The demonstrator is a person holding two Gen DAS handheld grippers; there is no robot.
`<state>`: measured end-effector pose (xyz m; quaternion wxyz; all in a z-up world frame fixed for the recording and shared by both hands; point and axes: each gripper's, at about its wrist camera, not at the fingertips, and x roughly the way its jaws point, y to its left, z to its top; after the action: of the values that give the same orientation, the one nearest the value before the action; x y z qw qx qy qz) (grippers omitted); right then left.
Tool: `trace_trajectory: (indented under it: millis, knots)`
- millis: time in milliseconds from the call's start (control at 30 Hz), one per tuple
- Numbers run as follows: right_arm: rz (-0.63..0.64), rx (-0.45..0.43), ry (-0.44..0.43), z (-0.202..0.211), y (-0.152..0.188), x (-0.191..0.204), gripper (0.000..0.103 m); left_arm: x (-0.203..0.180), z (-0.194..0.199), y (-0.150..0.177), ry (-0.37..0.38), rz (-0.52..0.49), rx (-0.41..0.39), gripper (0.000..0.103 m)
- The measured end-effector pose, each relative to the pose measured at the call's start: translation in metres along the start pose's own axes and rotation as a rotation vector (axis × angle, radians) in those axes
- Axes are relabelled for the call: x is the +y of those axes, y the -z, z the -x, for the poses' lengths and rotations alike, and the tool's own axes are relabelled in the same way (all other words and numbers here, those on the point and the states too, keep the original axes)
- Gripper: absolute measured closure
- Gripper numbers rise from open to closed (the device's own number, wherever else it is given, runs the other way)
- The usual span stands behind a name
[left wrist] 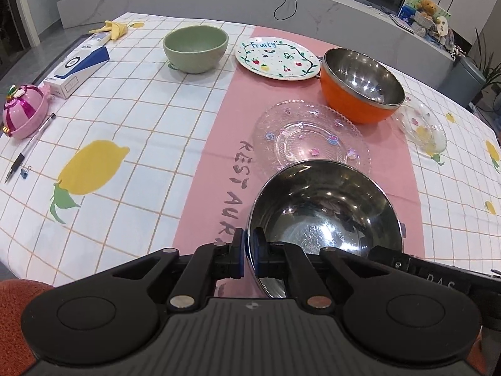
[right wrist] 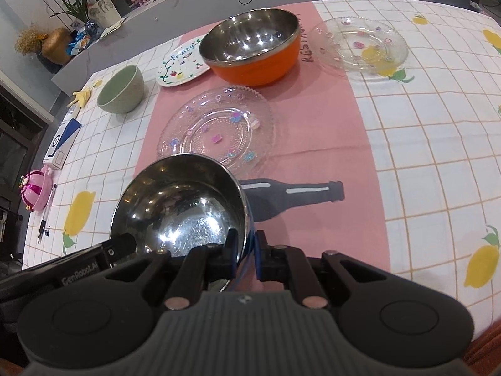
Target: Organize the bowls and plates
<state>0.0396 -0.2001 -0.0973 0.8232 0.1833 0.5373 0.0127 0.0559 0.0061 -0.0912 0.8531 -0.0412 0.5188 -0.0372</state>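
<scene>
You hold the steel bowl (left wrist: 325,210) with both grippers. Your left gripper (left wrist: 249,252) pinches its left rim, one pad inside and one outside. Your right gripper (right wrist: 247,255) pinches the other rim the same way. The bowl sits over the pink strip of the tablecloth (left wrist: 125,119), close to you; you cannot tell if it touches the cloth.

Just past the steel bowl lies a big clear plate (left wrist: 310,138) with little colored shapes on it. The bowl's far rim hides part of this plate's near edge. Behind the plate stands the orange bowl (left wrist: 360,84), shiny inside, with its base at the plate's far edge. A white fruit plate (left wrist: 277,59) lies just beside the orange bowl, on its left. A green bowl (left wrist: 195,48) stands further left. A small clear plate (right wrist: 363,44) lies alone to the right of the orange bowl.

Off to the left side are a banana peel (left wrist: 114,28), a white and blue box (left wrist: 78,69), a pink round toy (left wrist: 23,112), a pen (left wrist: 29,147) and a small clip (left wrist: 25,169). They are well apart from the dishes.
</scene>
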Motion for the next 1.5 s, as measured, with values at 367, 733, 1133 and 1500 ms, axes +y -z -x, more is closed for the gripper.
trace_trajectory:
  millis: [367,733,1133,1500]
  knots:
    - [0.017,0.040,-0.012,0.006,0.011,0.002,0.094,0.004,0.008,0.010,-0.010,-0.012,0.040,0.096]
    - [0.016,0.024,-0.011,0.013,0.011,0.000,0.065,0.005,0.014,0.008,-0.029,-0.015,0.012,0.061]
    - [-0.009,-0.060,0.014,0.041,0.001,-0.014,0.050,-0.007,0.053,-0.013,0.011,-0.046,-0.129,0.051]
    - [-0.014,-0.185,0.056,0.069,-0.032,-0.026,0.043,-0.029,0.074,-0.048,0.077,-0.075,-0.250,0.051]
